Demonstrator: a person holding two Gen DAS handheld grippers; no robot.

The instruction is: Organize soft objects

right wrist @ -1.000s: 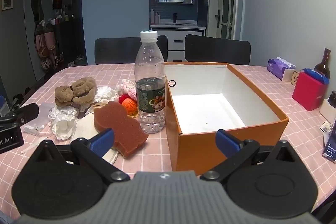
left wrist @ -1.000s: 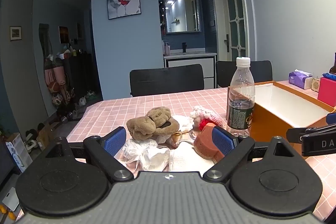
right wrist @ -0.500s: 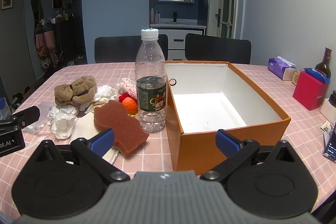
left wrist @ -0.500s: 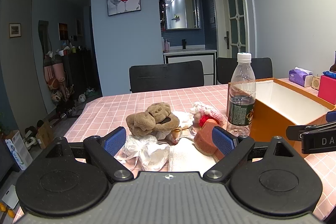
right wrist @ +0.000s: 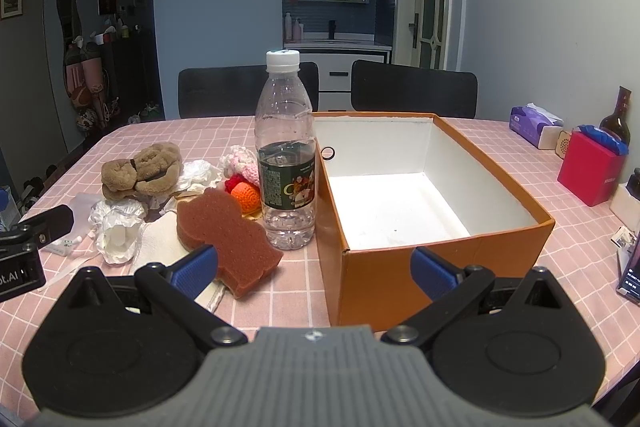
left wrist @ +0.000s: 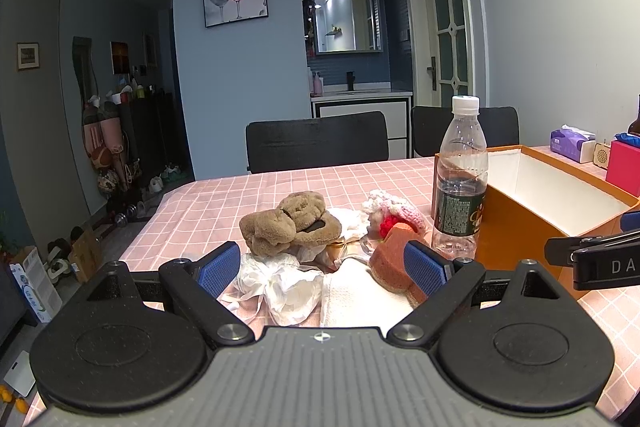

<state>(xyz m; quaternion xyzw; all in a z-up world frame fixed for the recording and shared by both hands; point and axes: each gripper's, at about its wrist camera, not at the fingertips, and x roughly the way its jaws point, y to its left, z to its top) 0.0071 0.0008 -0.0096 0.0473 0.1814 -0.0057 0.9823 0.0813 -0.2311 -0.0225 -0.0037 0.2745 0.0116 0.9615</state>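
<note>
Our left gripper (left wrist: 322, 269) is spread wide and holds nothing, hovering low over the near edge of the soft pile; our right gripper (right wrist: 314, 269) is likewise wide and empty, aimed between the sponge (right wrist: 224, 235) and the box (right wrist: 440, 187). Just ahead of the left fingers lie crumpled white wrap (left wrist: 280, 281) and a white cloth (left wrist: 360, 297), with the brown sponge touching the cloth on the right. Behind them sits the brown plush (left wrist: 290, 223), then white stuffing and the pink-red knit toy (left wrist: 394, 211); an orange knit ball (right wrist: 245, 193) shows beside it from the right view. A water bottle (right wrist: 286, 155) stands upright between the pile and the box, close to the box wall. The box is open and looks empty, so nothing seems sorted yet; we judge we are at the first pick. To do it well, we should pick one item, probably the sponge as nearest and firmest, straddle it with both fingers, and squeeze only enough to lift since it will compress. Keep clear of the bottle: it is light and tall and could tip if brushed on the way to the box. Carry over the box rim, not through it. The wrap and cloth may drag along with neighbours, so lift slowly.
</note>
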